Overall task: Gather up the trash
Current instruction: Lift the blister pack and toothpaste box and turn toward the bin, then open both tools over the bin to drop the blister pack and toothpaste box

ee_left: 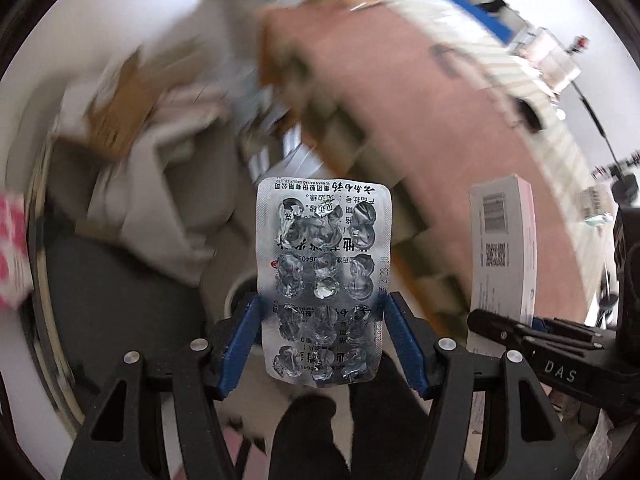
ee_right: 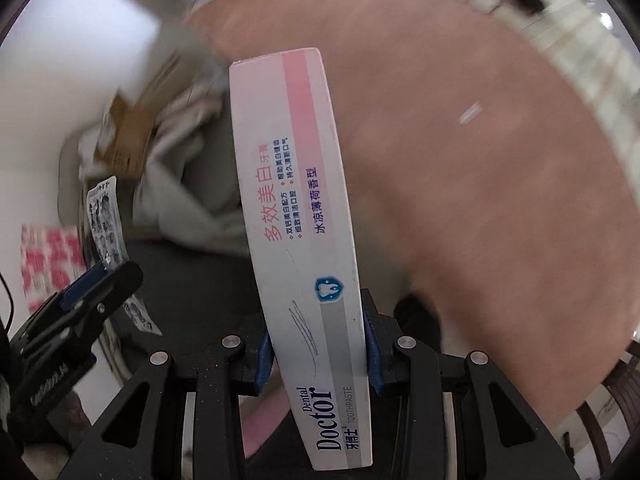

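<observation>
L tongs (ee_left: 322, 336) grip blister pack (ee_left: 322, 264); R tongs (ee_right: 318, 356) grip toothpaste box (ee_right: 296, 216).

Blurred reddish-brown tabletop (ee_right: 460, 200), pale slatted band (ee_right: 572, 60) along its far edge, pink-and-white patterned item (ee_right: 48, 264) at left (identity unclear), tripod stand (ee_left: 616, 176) in bright background

Left wrist camera looks along its fingers, blister pack (ee_left: 322, 280) close. Right wrist camera likewise, toothpaste box (ee_right: 304, 240) close. Each view catches the other's item; both share blurred bin contents.
</observation>
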